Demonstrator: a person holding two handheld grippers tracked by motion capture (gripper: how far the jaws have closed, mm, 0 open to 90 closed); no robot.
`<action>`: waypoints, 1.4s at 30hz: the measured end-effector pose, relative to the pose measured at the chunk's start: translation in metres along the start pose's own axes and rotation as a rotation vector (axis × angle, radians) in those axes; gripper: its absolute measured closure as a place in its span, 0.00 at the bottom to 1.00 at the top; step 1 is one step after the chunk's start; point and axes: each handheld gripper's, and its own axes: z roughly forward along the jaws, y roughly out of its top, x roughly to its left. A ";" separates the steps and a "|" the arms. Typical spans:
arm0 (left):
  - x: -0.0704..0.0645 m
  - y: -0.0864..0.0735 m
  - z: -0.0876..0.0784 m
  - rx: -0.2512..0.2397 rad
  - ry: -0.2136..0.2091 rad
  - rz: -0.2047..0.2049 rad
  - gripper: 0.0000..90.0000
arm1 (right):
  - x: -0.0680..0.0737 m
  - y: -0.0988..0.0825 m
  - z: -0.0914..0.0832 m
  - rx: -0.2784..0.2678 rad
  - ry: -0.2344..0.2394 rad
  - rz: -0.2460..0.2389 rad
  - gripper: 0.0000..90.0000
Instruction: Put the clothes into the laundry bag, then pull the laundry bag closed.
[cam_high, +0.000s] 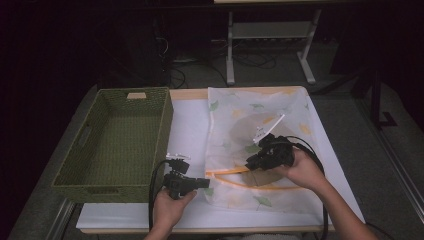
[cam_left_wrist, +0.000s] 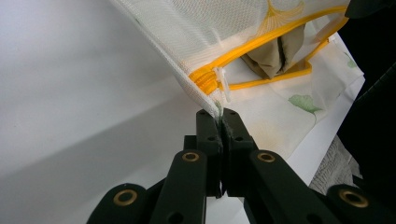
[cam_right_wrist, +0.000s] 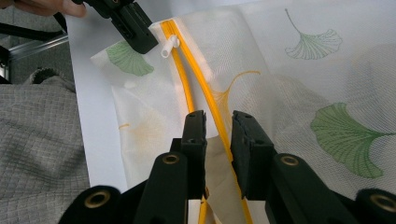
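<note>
A white mesh bag (cam_high: 260, 115) printed with ginkgo leaves lies flat on the table, its yellow zipper (cam_high: 235, 172) partly undone. Through the gap in the left gripper view I see a khaki cloth (cam_left_wrist: 273, 58) inside. My left gripper (cam_high: 206, 183) is shut on the bag's near-left corner (cam_left_wrist: 220, 114), just below the white zipper pull (cam_left_wrist: 223, 84). My right gripper (cam_high: 248, 162) hovers over the bag's opening. Its jaws (cam_right_wrist: 218, 116) stand apart with the upper zipper edge (cam_right_wrist: 187, 88) running between them, unpinched. The left gripper (cam_right_wrist: 140, 39) appears at the corner beyond.
A green woven basket (cam_high: 162, 135) stands to the left of the bag, nothing visible inside it. A white sheet (cam_high: 190, 125) covers the tabletop. The person's grey clothing (cam_right_wrist: 42, 140) lies past the table's near edge. Desk legs and cables stand in the dark beyond.
</note>
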 end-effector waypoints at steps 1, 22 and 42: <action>0.000 0.000 0.000 0.002 0.000 0.000 0.97 | 0.000 0.000 0.001 0.002 0.000 0.001 0.83; -0.001 0.001 -0.003 0.002 -0.012 0.015 0.98 | 0.012 0.022 0.027 0.040 0.036 -0.033 0.81; -0.007 0.002 -0.008 -0.027 -0.025 0.043 0.98 | 0.035 0.041 0.066 0.069 0.077 -0.091 0.81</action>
